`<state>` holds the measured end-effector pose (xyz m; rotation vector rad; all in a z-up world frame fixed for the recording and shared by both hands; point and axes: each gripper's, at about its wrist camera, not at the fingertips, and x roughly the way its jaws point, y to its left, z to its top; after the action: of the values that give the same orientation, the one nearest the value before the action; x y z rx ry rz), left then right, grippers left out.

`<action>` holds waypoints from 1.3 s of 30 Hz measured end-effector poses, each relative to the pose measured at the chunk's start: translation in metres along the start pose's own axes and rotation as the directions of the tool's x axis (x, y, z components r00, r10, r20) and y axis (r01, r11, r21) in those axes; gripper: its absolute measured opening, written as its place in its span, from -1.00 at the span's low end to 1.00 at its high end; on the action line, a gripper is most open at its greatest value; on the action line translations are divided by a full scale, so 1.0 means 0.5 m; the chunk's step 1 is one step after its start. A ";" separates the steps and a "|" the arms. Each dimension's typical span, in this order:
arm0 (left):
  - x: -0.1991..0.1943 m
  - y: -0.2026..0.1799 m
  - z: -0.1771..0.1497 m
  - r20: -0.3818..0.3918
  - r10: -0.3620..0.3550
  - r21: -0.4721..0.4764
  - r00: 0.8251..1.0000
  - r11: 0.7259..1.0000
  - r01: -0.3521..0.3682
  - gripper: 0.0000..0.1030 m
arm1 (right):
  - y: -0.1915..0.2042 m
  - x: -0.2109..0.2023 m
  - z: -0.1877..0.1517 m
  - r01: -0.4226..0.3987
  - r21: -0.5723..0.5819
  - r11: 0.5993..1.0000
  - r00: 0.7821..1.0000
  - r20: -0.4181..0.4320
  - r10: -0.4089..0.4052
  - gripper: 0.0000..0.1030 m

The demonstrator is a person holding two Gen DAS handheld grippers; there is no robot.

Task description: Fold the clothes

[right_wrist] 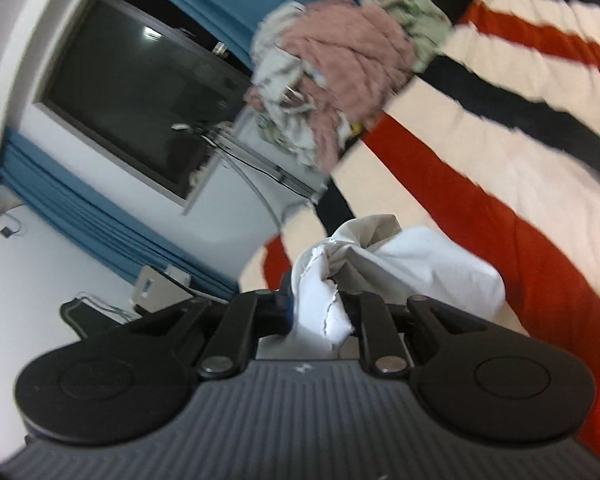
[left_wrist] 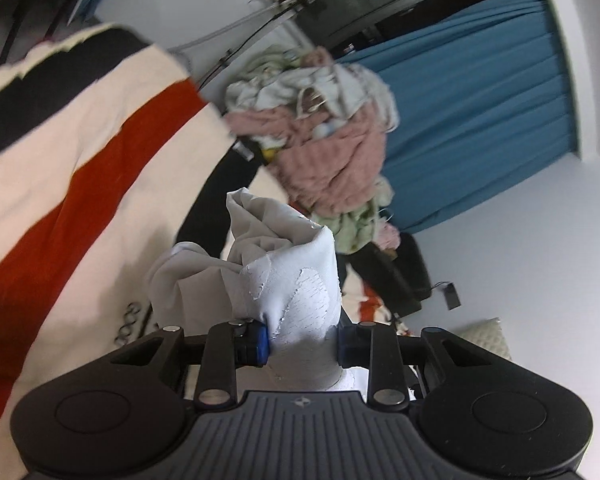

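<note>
Striped blanket point(left_wrist: 80, 168) underlies clothes pile point(left_wrist: 324, 128); blue curtains point(left_wrist: 480, 112) behind.

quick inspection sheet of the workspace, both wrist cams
surface: cream blanket with red and black stripes, spread out under the work
job's things: pale grey-white garment, bunched and lifted, clamped at two spots
clutter: heap of unfolded laundry in pink, pale green and white at the far end of the blanket
grippers: left gripper shut on the garment; right gripper shut on the garment
cables: thin dark cable running along the white wall under the window
surroundings: blue pleated curtain, dark window, white walls; both views tilted and motion-blurred
</note>
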<state>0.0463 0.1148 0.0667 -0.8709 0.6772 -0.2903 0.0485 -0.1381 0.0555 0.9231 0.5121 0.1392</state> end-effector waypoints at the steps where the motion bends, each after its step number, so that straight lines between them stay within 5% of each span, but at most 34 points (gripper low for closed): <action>1: -0.008 -0.024 0.004 0.010 0.000 0.011 1.000 1.000 0.000 -0.39 | 0.011 -0.011 0.011 -0.013 0.000 1.000 1.000 0.007 0.013 -0.68; 6: 0.008 -0.129 0.007 0.027 0.035 0.054 0.999 0.998 -0.037 -0.38 | 0.032 -0.027 0.082 -0.032 0.010 0.999 0.999 0.021 0.032 -0.68; 11: 0.147 -0.179 -0.007 -0.017 0.089 0.090 0.996 0.992 -0.087 -0.37 | -0.024 0.012 0.144 0.020 0.091 0.996 0.999 0.030 -0.022 -0.68; 21: 0.597 -0.280 0.014 -0.231 0.056 0.157 0.971 0.987 -0.020 -0.37 | -0.242 0.188 0.372 0.170 0.164 0.972 0.984 0.018 -0.175 -0.68; 26: 0.845 -0.390 0.079 -0.263 -0.042 0.164 0.964 0.982 0.088 -0.34 | -0.246 0.271 0.584 0.163 0.104 0.981 0.973 0.146 -0.177 -0.68; 30: 1.026 -0.440 0.097 -0.234 -0.110 0.282 0.966 0.943 0.176 -0.34 | -0.266 0.345 0.693 0.181 -0.063 0.981 0.954 0.254 -0.160 -0.68; 34: 1.158 -0.368 0.047 -0.251 -0.083 0.370 0.964 0.912 0.175 -0.33 | -0.369 0.416 0.676 0.233 -0.199 0.952 0.943 0.287 -0.171 -0.67; 37: 1.212 -0.268 -0.016 -0.319 0.010 0.419 0.948 0.898 0.131 -0.33 | -0.476 0.474 0.604 0.295 -0.194 0.935 0.947 0.188 -0.260 -0.67; 39: 1.218 -0.214 -0.055 -0.335 0.076 0.491 0.939 0.865 0.105 -0.32 | -0.520 0.492 0.550 0.323 -0.177 0.930 0.944 0.122 -0.305 -0.67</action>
<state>0.4927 -0.2702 -0.1219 -0.3189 0.8686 -0.6148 0.3685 -0.4138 -0.1038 0.6428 0.5436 -0.1431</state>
